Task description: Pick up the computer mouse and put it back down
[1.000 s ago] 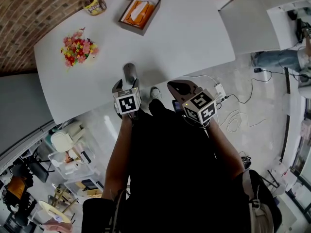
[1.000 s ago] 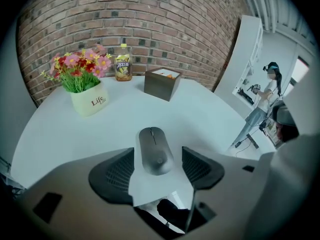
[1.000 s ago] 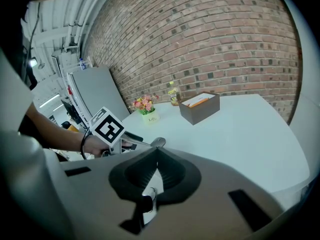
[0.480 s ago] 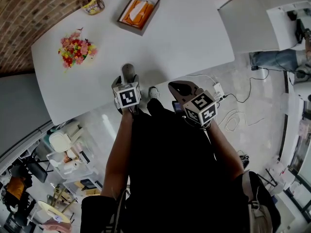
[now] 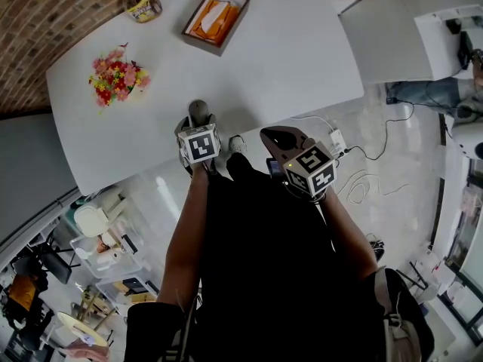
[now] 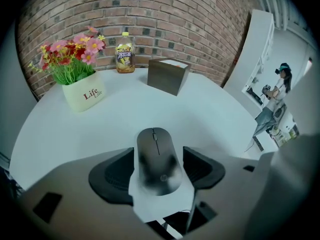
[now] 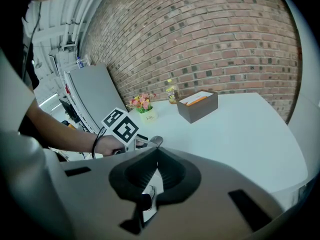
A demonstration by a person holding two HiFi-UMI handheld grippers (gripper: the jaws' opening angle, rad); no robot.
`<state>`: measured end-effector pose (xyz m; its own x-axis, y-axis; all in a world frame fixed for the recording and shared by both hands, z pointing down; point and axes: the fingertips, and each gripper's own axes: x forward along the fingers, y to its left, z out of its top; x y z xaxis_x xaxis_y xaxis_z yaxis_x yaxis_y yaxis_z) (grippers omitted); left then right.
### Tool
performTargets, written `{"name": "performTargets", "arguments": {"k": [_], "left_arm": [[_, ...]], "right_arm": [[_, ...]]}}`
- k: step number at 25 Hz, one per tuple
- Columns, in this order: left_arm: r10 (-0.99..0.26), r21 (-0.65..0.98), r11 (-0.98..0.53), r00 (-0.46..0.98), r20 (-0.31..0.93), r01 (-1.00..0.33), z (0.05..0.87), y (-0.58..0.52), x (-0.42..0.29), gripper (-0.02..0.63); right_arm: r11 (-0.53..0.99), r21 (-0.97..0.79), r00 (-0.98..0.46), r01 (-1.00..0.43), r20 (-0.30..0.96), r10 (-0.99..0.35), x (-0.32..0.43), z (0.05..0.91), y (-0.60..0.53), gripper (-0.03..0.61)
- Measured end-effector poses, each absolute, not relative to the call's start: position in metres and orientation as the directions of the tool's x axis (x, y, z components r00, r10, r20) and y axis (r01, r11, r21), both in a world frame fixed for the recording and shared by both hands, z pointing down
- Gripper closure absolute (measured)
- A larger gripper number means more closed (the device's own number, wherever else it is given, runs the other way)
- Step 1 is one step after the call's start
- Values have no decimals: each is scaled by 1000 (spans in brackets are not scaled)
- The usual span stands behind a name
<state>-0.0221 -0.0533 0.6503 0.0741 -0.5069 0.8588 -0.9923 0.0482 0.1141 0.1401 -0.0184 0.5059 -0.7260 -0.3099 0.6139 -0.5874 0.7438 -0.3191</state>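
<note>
While the left claw [image 6: 159, 154] reaches in over the near edge of the white counter [image 5: 287, 59], its jaws stand spread, one on each flank of the computer mouse [image 6: 155, 169]. They sit just beside the flanks; a thin strip of counter shows on the mouse's left side, and I cannot tell whether the right side is touched.

Mouse: dark grey, flat on the counter close to its near edge, scroll wheel pointing toward the far edge. A small round logo sits on its back, too blurred to read.

Right claw [image 7: 157, 154]: jaws pressed together, nothing between them. In the head view it is off the counter, beyond the near edge and over the floor.

Other items on the counter:
- cream flower pot [image 6: 82, 95] toward the left edge, printed "Life" with a second, smaller "Life" under it; pink and red flowers.
- bottle [image 6: 124, 59] with yellow cap and yellow label at the far edge by the brick wall [image 6: 165, 14]; label print not legible.
- dark brown box [image 6: 167, 75] near the far edge, right of the bottle; the head view shows orange contents inside.
</note>
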Motion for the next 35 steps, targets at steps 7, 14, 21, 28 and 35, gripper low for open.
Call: {"name": "performTargets", "arguments": {"k": [7, 14, 21, 28, 35], "left_arm": [[-489, 141, 66, 91, 868, -988, 666, -54, -17, 301], [-467, 120, 76, 70, 881, -990, 669, -55, -17, 301], [-450, 121, 102, 63, 891, -987, 674, -57, -18, 302], [-444, 133, 98, 76, 893, -986, 678, -60, -18, 302], [-455, 121, 121, 54, 889, -985, 682, -61, -22, 302]], "right_arm": [[740, -320, -722, -592, 618, -311, 140, 508, -19, 561], [734, -324, -717, -597, 625, -308, 141, 510, -18, 561], [727, -331, -716, -601, 627, -306, 143, 511, -17, 561], [728, -323, -712, -605, 628, -313, 147, 513, -20, 561], [726, -329, -709, -604, 639, -300, 148, 516, -19, 561]]}}
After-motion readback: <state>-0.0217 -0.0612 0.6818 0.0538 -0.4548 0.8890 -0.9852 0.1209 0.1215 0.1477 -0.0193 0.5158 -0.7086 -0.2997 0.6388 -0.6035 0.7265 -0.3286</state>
